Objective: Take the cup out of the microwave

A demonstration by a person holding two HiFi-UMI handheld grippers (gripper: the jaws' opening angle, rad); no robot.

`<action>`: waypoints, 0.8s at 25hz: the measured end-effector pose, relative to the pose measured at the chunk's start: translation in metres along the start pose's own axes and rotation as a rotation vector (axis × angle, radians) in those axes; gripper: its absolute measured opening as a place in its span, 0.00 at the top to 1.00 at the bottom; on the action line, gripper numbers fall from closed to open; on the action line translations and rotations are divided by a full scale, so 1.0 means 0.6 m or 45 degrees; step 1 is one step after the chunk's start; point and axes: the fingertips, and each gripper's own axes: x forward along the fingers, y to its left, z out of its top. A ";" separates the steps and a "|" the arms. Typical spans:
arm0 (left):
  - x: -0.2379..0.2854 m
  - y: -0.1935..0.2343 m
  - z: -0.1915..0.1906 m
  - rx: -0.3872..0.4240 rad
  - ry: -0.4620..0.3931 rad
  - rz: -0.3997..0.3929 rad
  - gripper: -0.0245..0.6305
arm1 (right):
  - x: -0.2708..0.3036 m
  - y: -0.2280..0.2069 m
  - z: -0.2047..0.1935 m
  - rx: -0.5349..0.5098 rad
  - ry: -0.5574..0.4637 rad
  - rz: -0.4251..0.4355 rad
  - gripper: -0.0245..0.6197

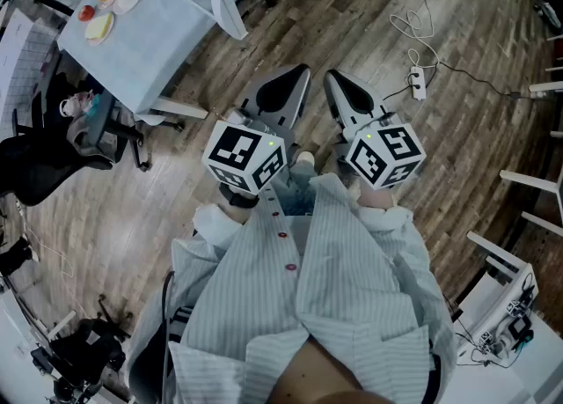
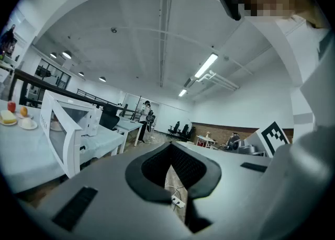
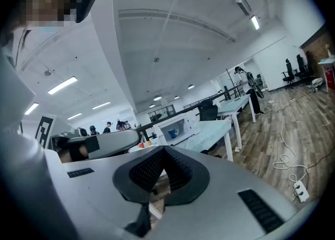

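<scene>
**A:** The small blue cup (image 3: 174, 132) is inside the white box-shaped microwave (image 3: 178, 120). The right gripper view shows it upright in the cavity, smooth and rounded, probably glazed ceramic.

**B:** And the door?

**A:** From the left gripper view it looks swung outward, a flat white frame around a window. That's my reading and I wouldn't swear to it. The microwave stands on the pale blue cloth-covered counter (image 1: 149, 50), with small white plates of fruit (image 1: 106, 6) just beside it.

**B:** Where are the grippers?

**A:** Well apart from all that. The left gripper (image 1: 299, 72) and the right gripper (image 1: 334, 78) are held side by side in front of the person's striped shirt, over the brown wooden plank floor (image 1: 369, 24). Both pairs of jaws are pressed together with nothing between them. They have ribbed dark pads set in smooth grey shells.

**B:** So which step is this?

**A:** The very start, I'd say: the approach, with no reach begun. The next move calls for walking up to the counter and spreading one pair of jaws wide enough for the cup's round wall. The gripper then has to go in level so it clears the cavity's edges.

**B:** Any risks?

**A:** A glossy curved cup could slip in a shallow pinch. There's also a white power strip with its coiled cable (image 1: 418, 84) lying on the floor nearby.
</scene>
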 end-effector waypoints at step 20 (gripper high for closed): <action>0.017 -0.051 -0.007 0.025 -0.040 0.051 0.95 | -0.050 -0.029 0.007 0.014 -0.030 0.067 0.91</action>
